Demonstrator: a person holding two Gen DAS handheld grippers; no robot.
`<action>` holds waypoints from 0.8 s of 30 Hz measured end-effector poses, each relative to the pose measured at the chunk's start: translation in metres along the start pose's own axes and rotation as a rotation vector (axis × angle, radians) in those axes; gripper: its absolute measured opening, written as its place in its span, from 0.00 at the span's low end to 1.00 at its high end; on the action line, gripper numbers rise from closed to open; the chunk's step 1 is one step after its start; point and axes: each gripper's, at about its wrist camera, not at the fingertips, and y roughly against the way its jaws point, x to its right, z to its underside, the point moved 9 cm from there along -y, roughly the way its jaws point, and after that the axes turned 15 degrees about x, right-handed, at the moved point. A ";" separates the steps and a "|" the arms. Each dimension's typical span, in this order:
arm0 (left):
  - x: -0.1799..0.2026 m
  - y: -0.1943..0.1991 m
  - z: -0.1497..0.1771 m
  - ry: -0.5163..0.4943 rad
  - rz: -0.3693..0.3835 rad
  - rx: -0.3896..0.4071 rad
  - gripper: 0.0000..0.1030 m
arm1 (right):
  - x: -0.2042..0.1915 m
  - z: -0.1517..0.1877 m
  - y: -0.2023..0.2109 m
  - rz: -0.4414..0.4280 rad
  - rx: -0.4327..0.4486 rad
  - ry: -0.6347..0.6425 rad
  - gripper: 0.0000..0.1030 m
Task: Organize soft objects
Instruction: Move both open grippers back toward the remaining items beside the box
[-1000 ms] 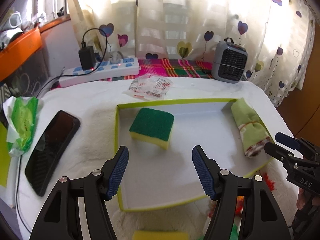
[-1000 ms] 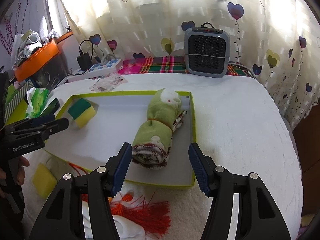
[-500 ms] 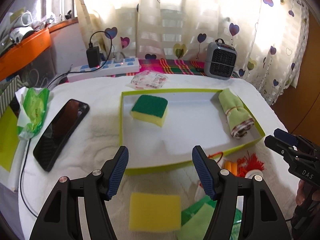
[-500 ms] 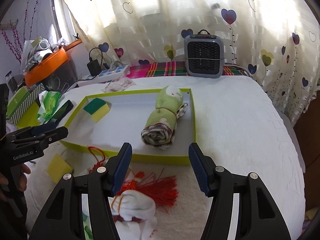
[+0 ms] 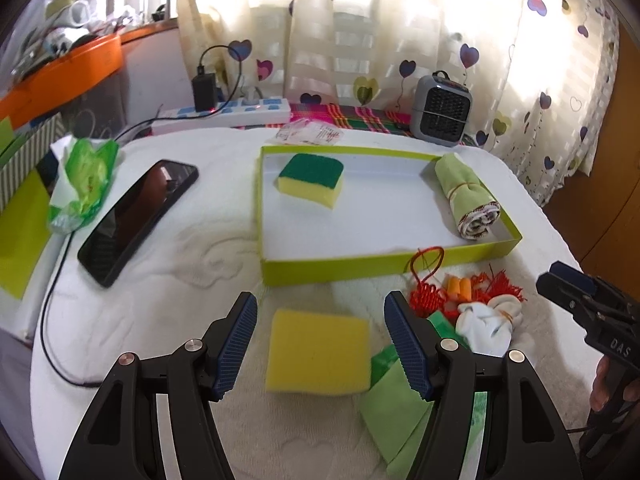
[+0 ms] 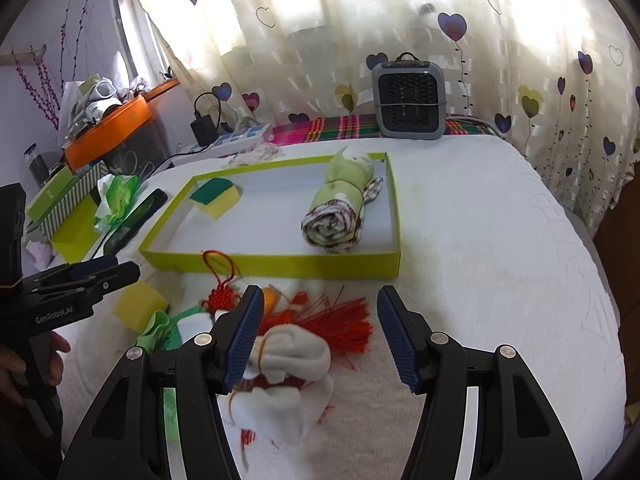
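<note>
Both grippers hung open, holding nothing. The left gripper (image 5: 320, 336) framed the yellow sponge (image 5: 318, 350) before the tray (image 5: 360, 266); the right gripper (image 6: 320, 332) hovered over a blurred white bundle (image 6: 292, 364), probably socks. Best to lower squarely, then squeeze gently.

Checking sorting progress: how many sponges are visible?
2. A green-topped sponge lies inside the tray; a plain yellow sponge lies on the towel before it. Others may be hidden.

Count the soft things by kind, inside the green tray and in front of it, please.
Sponges: 2, the green-topped sponge in the tray, the yellow sponge outside
Rolled cloths: 1, rolled green cloth
White bundles: 1, white cloth bundle
Red tassel knots: 1, red tassel knot
Total: 5
</note>
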 end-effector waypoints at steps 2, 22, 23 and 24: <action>-0.005 0.005 0.004 0.007 -0.009 0.002 0.64 | -0.006 0.004 0.005 -0.026 -0.002 0.011 0.58; -0.043 0.017 0.042 0.095 -0.043 -0.039 0.64 | -0.087 0.042 0.025 -0.255 -0.034 0.165 0.58; -0.044 0.017 0.042 0.095 -0.043 -0.041 0.64 | -0.092 0.043 0.025 -0.266 -0.035 0.170 0.58; -0.044 0.016 0.043 0.097 -0.044 -0.043 0.64 | -0.097 0.045 0.024 -0.277 -0.041 0.176 0.58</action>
